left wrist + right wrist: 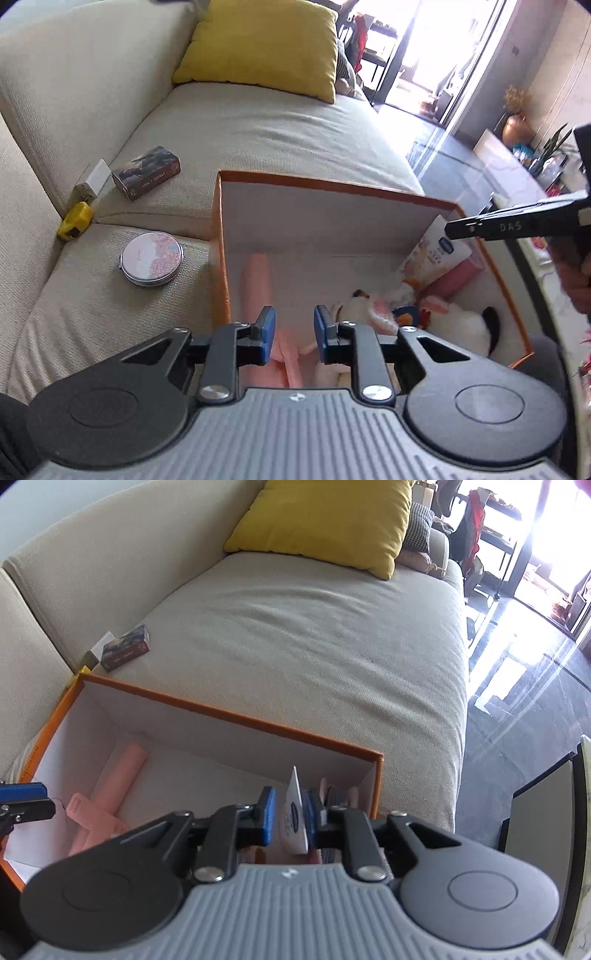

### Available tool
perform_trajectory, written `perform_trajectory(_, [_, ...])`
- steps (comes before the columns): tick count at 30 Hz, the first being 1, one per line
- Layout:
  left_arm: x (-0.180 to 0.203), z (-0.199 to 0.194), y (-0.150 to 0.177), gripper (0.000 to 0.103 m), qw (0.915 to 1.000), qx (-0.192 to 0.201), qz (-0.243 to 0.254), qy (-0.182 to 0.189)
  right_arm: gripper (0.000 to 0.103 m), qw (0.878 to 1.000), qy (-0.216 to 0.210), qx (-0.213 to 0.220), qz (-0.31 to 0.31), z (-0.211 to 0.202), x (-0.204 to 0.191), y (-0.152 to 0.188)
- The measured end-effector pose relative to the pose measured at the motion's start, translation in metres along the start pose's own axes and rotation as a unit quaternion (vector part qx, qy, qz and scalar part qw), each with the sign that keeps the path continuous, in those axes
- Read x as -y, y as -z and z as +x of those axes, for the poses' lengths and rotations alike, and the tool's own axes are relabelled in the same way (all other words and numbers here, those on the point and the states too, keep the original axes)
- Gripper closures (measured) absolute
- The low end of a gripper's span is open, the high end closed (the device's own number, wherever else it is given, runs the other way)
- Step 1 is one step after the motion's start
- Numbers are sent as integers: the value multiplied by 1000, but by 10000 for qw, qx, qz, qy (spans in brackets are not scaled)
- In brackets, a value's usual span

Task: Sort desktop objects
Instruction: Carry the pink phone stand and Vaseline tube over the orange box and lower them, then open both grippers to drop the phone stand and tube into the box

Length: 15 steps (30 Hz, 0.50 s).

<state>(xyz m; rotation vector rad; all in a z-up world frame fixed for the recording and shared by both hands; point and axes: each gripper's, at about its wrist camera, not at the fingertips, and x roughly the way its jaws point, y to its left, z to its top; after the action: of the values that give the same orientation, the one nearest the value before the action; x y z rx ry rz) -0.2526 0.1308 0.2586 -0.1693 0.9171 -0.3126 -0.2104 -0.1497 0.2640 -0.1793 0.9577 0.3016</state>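
An orange box [218,206] with a white inside sits on the beige sofa; it also shows in the right wrist view [229,716]. Inside lie pink pieces [255,280], plush toys [458,325] and a white pouch [432,258]. My left gripper [294,332] is open and empty above the box. My right gripper [290,812] hangs over the box's right end with the white pouch [293,812] between its pads, touching the right pad, a gap at the left. A round tin [151,258], a yellow tape measure [75,221] and a dark card box [147,171] lie on the sofa.
A yellow cushion [262,44] leans at the sofa's back. A small white box [94,181] sits by the sofa back crease. Dark glossy floor [524,701] lies to the right, with a table edge [539,805] nearby.
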Motion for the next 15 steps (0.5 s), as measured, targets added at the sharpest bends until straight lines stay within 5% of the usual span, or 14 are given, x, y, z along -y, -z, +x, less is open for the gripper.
perform_trajectory(4, [-27,-21,-11,77,9968,185,-522,580,84,9994,-298,189,0,-6,-19,-7])
perform_trajectory(12, [-73,-30,-17,78,9906,209,-1193,643,84,9833,-1555,-882,-346,51,-112,12])
perform_trajectory(15, [-88,-29,-12,78,9882,150,-1391,622,67,9727,-1942,-1151,-532,59,-141,22])
